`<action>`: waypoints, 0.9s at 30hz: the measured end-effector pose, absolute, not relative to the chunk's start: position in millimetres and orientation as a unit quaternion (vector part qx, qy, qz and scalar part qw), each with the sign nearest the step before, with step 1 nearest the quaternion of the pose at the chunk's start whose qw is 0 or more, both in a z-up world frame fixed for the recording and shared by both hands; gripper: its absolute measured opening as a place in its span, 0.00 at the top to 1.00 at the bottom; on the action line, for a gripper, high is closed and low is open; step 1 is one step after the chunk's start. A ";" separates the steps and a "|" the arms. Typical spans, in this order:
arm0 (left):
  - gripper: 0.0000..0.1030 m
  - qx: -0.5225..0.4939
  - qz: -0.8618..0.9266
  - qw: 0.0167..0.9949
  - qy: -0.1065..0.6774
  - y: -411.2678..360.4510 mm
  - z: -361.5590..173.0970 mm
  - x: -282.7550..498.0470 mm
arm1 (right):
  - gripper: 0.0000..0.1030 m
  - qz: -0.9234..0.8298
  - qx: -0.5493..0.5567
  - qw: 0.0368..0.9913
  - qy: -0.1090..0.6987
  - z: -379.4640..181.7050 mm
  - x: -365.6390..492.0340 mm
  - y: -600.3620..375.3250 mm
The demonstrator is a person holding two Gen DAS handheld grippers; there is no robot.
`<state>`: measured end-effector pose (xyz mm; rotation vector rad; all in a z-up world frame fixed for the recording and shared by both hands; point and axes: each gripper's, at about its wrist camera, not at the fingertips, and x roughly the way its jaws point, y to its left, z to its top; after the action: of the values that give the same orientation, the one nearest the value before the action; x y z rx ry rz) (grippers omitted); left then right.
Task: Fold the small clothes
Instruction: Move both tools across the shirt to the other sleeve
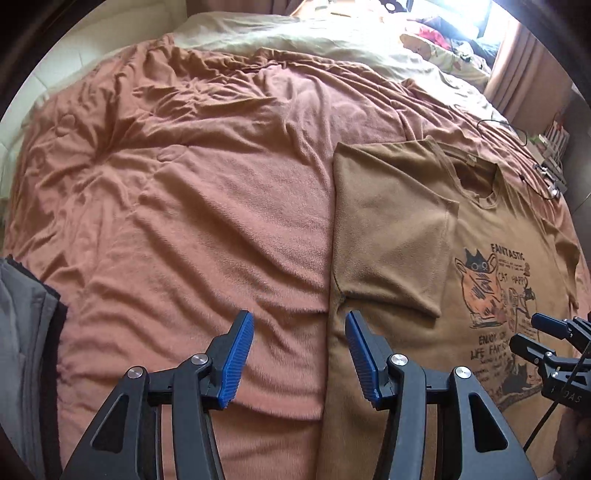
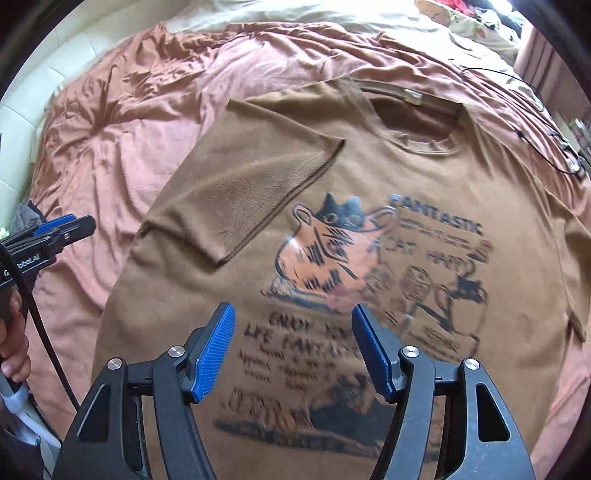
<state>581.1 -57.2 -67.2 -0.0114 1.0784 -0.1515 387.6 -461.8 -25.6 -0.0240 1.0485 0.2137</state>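
A rumpled salmon blanket (image 1: 192, 206) covers the bed. On it lies the brown T-shirt (image 2: 369, 170), print up, one sleeve (image 2: 251, 199) folded inward. Left hand-held gripper (image 1: 299, 358) and right hand-held gripper (image 2: 293, 350) hover released, empty.

Bed (image 1: 184, 221) under rumpled salmon cover; cream duvet (image 1: 295, 37) beyond; bright window (image 1: 465, 11), possibly curtained.
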 end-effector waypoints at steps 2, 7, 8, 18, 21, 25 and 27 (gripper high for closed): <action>0.43 -0.017 -0.071 0.858 0.509 -50.8 -54.7 566.7 | 0.38 0.103 -0.010 0.866 0.490 -10.7 371.0 -471.0; 0.16 -0.049 -0.059 0.867 0.492 -38.1 -29.1 530.5 | 0.38 0.102 -0.015 0.876 0.472 18.5 325.0 -485.6; 0.13 -0.051 -0.058 0.869 0.488 -37.6 -24.6 524.1 | 0.38 0.102 -0.012 0.877 0.470 23.8 316.4 -488.4; 0.00 -0.057 -0.090 0.885 0.453 -51.6 27.0 455.3 | 0.03 0.097 -0.016 0.900 0.425 77.4 230.7 -515.5; 0.00 -0.061 -0.103 0.885 0.449 -59.8 38.3 438.7 | 0.00 0.089 -0.018 0.907 0.412 90.1 206.1 -525.0; 0.00 -0.062 -0.116 0.885 0.447 -72.4 50.5 415.7 | 0.00 0.081 -0.001 0.911 0.404 104.5 173.6 -546.4; 0.00 -0.064 -0.125 0.885 0.444 -78.9 56.7 403.5 | 0.00 0.075 -0.001 0.912 0.402 111.9 158.7 -556.8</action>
<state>403.5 -78.9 56.7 -0.1336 0.9240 -0.2595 158.7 -556.8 111.9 -0.0015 0.8287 0.1544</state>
